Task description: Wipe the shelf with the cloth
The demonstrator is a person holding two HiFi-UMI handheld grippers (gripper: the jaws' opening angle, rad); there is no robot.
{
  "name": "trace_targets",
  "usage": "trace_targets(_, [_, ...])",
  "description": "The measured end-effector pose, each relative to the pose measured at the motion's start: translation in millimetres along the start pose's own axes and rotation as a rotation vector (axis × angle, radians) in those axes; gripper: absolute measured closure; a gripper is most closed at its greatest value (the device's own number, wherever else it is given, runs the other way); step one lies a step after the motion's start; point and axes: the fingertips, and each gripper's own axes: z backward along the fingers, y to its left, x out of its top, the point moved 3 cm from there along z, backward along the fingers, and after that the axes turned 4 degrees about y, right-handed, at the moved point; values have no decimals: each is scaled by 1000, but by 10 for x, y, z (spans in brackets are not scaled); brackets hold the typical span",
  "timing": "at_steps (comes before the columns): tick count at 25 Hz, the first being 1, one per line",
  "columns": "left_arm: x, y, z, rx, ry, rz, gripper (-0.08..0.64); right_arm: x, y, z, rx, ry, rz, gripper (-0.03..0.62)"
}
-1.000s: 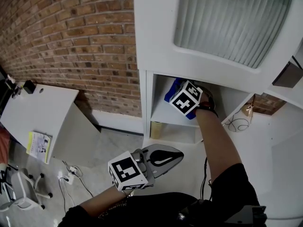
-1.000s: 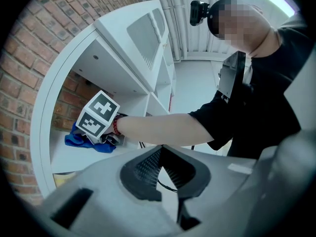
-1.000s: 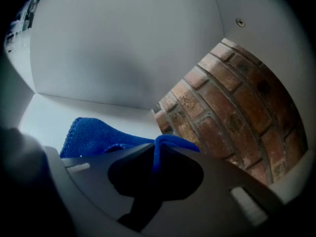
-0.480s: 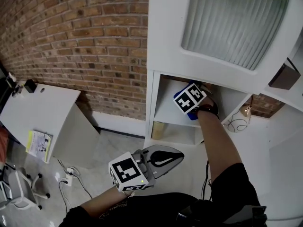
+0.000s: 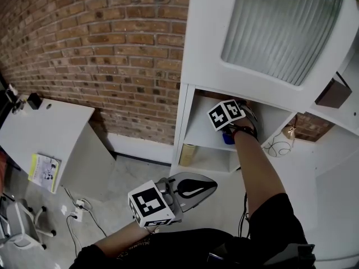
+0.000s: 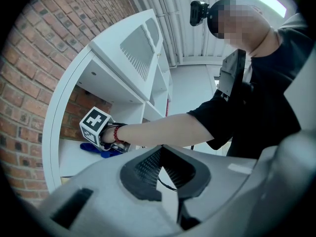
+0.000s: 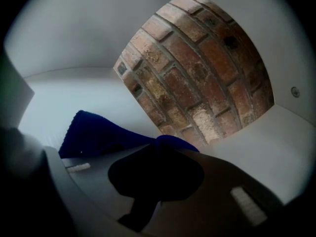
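A white shelf unit (image 5: 193, 97) against a brick wall (image 5: 101, 49) is seen from above, with the right gripper (image 5: 229, 122) reached into an open compartment at centre right of the head view. Its marker cube (image 5: 226, 115) is shown at the compartment's mouth, the person's forearm (image 5: 255, 167) stretched out behind it. In the right gripper view, the jaws of the right gripper (image 7: 160, 149) are seen closed on a blue cloth (image 7: 94, 132), a fold of which is pinched at their tips at lower centre, while the rest is spread over the white shelf board (image 7: 74, 95) toward the lower left. Bare brick (image 7: 197, 78) is seen at the back of the compartment, in the upper right of that view. A patch of the cloth (image 5: 226, 138) is glimpsed just below the cube in the head view, and it is seen beside the cube at centre left of the left gripper view (image 6: 96, 149).

The left gripper (image 5: 193, 188) is held low at bottom centre of the head view, well apart from the shelf. In its own view, the jaws (image 6: 160, 157) are shown brought together at the tips, with nothing gripped between them.

A ribbed glass door (image 5: 280, 21) is seen above the compartment, and a white table (image 5: 45, 125) with a yellow booklet (image 5: 44, 172) at the left edge.
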Motion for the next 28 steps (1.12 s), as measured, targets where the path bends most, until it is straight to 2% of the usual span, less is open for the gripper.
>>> trace_targets(7, [28,-24,83,8,-21,-6,560,-116,-48,-6,2,96,-32,566])
trace_targets(9, [30,-34,112,9,-23,-9,560,-103,-61,9,-4,69,-42,566])
trace_targets(11, [25,-54,137,9,-22,-12,560,-3,-72,92,-3,-39,-64,552])
trace_targets(13, [23,-59,160,15,-16,-16,560,206,3,259,78,-208,-96,551])
trace_targets(15, [31,-65,171,20,-19,-18,560,450,171,461,224,-362,-116,551])
trace_targets(17, [44,-94,176,21,-23,-24,560,652,358,659,340,-475,-103,551])
trace_targets(19, [56,-120,192,27,-20,-33,560,786,530,826,419,-544,-71,551])
trace_targets(22, [54,-148,242,45,-12,-33,560,868,758,962,508,-579,-26,551])
trace_targets(25, [52,-180,299,63,-6,-32,560,839,882,945,528,-539,13,551])
trace_targets(28, [65,-204,356,84,-2,-36,560,775,969,895,605,-471,-32,551])
